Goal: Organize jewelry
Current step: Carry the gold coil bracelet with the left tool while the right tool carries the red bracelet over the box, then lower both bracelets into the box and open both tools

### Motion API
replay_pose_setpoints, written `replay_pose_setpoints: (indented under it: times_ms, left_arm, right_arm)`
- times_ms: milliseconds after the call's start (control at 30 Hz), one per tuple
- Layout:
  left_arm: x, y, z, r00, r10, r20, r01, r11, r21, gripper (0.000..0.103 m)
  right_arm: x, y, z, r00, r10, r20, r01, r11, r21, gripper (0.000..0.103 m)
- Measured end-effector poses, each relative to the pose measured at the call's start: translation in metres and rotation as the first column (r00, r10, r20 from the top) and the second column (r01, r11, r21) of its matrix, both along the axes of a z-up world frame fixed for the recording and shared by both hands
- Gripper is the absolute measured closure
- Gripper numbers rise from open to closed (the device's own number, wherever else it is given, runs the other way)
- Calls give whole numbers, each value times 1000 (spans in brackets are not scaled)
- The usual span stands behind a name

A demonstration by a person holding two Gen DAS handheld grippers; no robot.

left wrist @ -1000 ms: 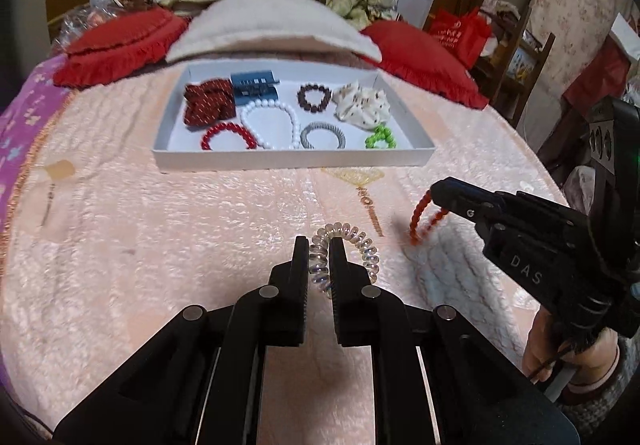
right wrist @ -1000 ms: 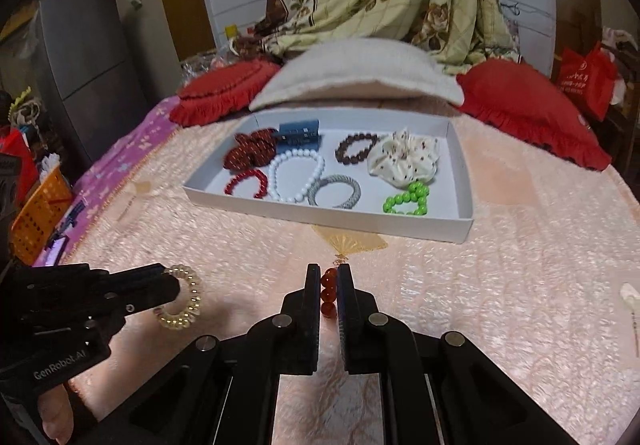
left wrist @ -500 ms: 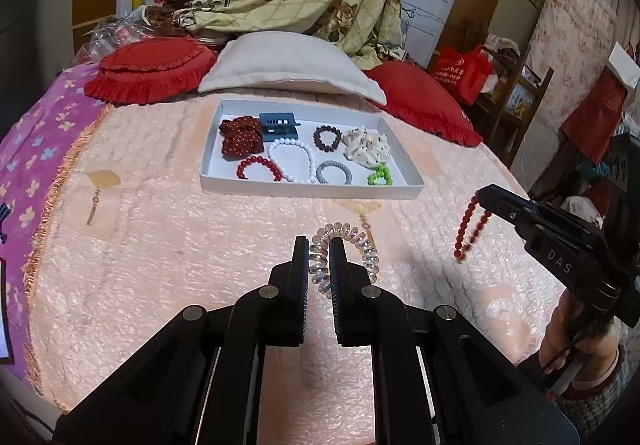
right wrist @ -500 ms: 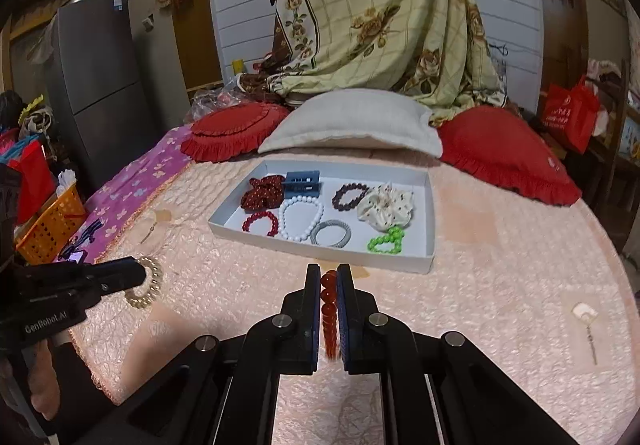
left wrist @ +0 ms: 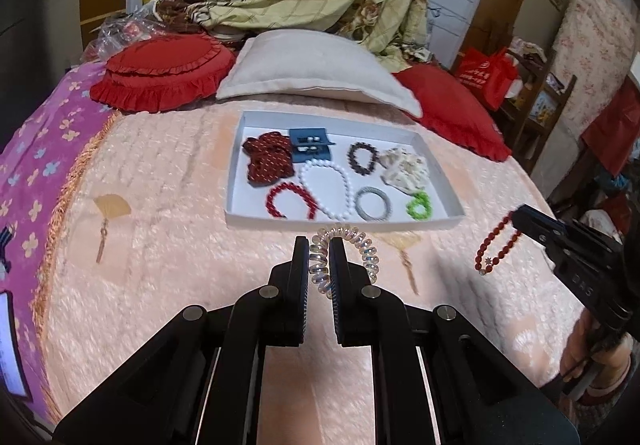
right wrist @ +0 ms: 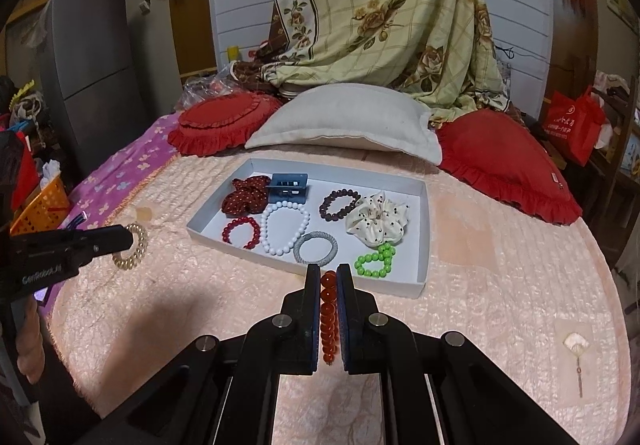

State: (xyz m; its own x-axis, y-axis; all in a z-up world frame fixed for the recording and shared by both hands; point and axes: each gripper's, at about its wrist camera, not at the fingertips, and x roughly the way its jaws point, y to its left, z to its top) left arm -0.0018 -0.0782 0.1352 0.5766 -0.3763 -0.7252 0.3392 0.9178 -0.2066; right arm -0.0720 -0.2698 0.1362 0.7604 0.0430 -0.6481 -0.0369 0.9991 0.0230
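Left gripper (left wrist: 319, 265): you have it clamped on the clear spiral hair tie (left wrist: 348, 253), held above the bed (left wrist: 160, 265); carry it to a bare patch of the white tray (left wrist: 400, 223).
Right gripper (right wrist: 329, 297): closed on the red bead bracelet (right wrist: 328, 319), which hangs free; lower it in gently beside the green bracelet (right wrist: 376, 260).

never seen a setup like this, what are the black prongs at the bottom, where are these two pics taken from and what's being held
No robot here: a person holds a hand-held two-finger gripper in each hand, and each gripper carries a camera looking along its fingers. The prongs are those fingers. One picture is from the left gripper, the other from the right gripper; each also shows the other at its edge. The left is shut on a clear spiral hair tie, the right on a string of red-orange beads. Ahead, on a pink bedspread, lies a white tray with bracelets, two scrunchies and a blue hair clip. Pillows sit behind.
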Motion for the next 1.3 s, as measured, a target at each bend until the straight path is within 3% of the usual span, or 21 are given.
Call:
replay_pose_setpoints:
  times_ms: [333, 600, 767, 933, 1133, 1300]
  left_arm:
    - [98, -8, -33, 995, 54, -82, -47, 995, 86, 94]
    - [142, -14, -75, 984, 77, -162, -57, 991, 125, 94]
    - [152, -11, -95, 976, 101, -191, -76, 988, 137, 94]
    - [154, -12, -104, 978, 95, -187, -66, 986, 152, 94]
    - [150, -17, -106, 983, 93, -160, -64, 982, 176, 94]
    - [145, -15, -101, 980, 84, -178, -60, 989, 136, 82]
  right_arm:
    - [70, 0, -9, 998, -6, -62, 5, 1000, -14, 96]
    - [123, 9, -28, 994, 7, -112, -3, 999, 35, 96]
    - [142, 2, -48, 989, 1, -145, 17, 992, 127, 96]
    - [146, -16, -79, 978, -48, -205, 73, 990, 117, 96]
    - [144, -33, -95, 966, -80, -246, 111, 987, 114, 96]
    - [140, -34, -96, 962, -81, -261, 118, 984, 130, 96]
